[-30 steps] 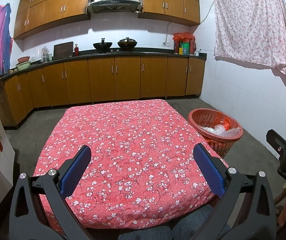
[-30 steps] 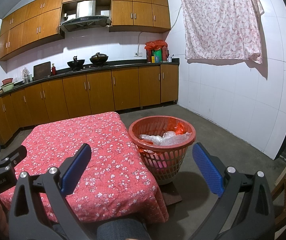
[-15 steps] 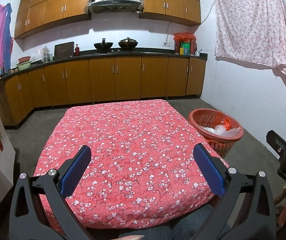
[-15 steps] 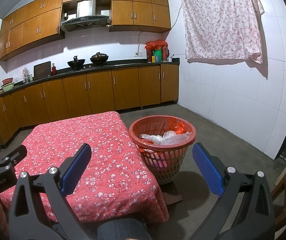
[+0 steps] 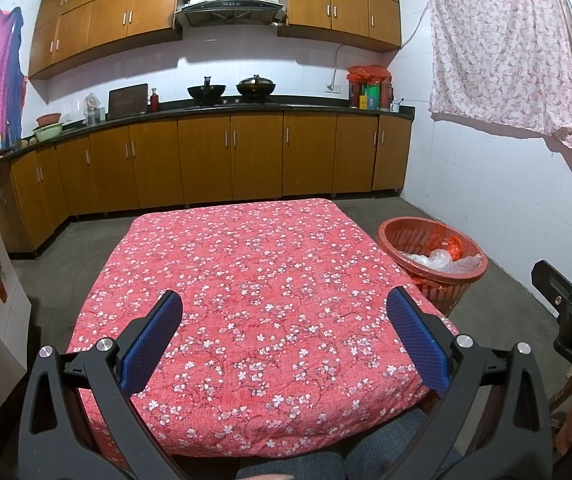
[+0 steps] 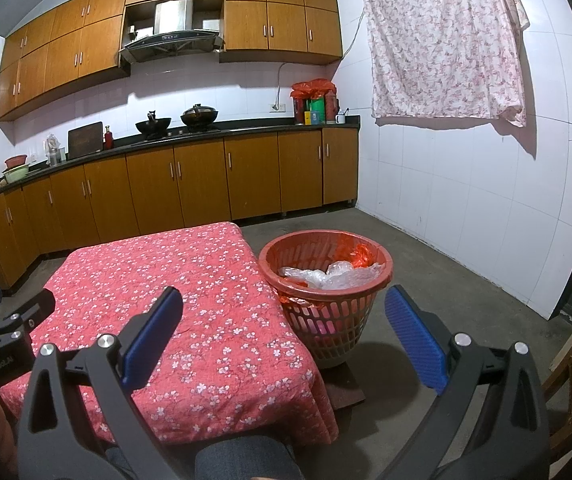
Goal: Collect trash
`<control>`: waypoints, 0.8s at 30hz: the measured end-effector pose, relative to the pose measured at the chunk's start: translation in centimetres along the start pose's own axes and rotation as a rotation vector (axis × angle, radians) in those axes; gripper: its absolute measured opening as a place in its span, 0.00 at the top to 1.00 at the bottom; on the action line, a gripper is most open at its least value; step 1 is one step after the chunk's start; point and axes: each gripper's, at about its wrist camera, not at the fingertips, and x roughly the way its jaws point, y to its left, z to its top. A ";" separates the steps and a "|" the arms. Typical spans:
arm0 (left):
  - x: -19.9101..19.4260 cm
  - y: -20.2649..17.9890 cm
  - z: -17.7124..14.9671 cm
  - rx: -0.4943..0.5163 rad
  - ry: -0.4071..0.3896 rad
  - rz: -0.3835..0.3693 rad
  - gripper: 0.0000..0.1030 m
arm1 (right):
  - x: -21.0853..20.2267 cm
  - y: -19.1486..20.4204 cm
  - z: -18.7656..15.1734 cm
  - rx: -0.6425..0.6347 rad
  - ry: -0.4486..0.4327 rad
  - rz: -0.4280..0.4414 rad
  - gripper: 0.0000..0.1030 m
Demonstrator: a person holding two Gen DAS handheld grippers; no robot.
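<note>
Here, in the lower half of the left wrist view: left gripper (image 5: 284, 334), blue-padded fingers (image 5: 152, 342) spread wide, nothing between them, poised above the near part of the table.

Table (image 5: 246, 280): centre of both views, covered by a red cloth with small white blossoms; its top bears nothing.

Right gripper (image 6: 284, 334): lower half of the right wrist view, fingers (image 6: 416, 340) likewise spread wide and empty, one over the table's near corner, the other over bare floor. In the left wrist view a part of it shows at the right edge.

Trash basket (image 6: 326, 322): red plastic, latticed wall, standing on the concrete floor just beside the table's right edge; centre right in the right wrist view, right of centre in the left wrist view (image 5: 432, 270).

Trash: crumpled clear plastic (image 6: 334, 274) and a red plastic scrap (image 6: 360, 250) lying inside the basket, near its rim.

Background, upper half of both views: wooden kitchen cabinets (image 5: 246, 160), dark countertop with two woks (image 5: 230, 90), range hood (image 5: 230, 4).

Upper right: pale floral sheet (image 6: 446, 44) hung on the white tiled wall.

Bottom edge: person's knees in blue denim (image 6: 246, 460).
</note>
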 end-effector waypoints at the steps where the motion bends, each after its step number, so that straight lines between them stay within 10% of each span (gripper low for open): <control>1: 0.0 0.0 0.0 0.000 -0.001 0.000 0.02 | 0.0 -0.1 0.1 0.000 0.000 0.000 0.04; 24: 0.0 0.2 0.2 0.001 0.002 -0.001 0.02 | -0.1 0.1 0.0 0.001 0.001 0.001 0.04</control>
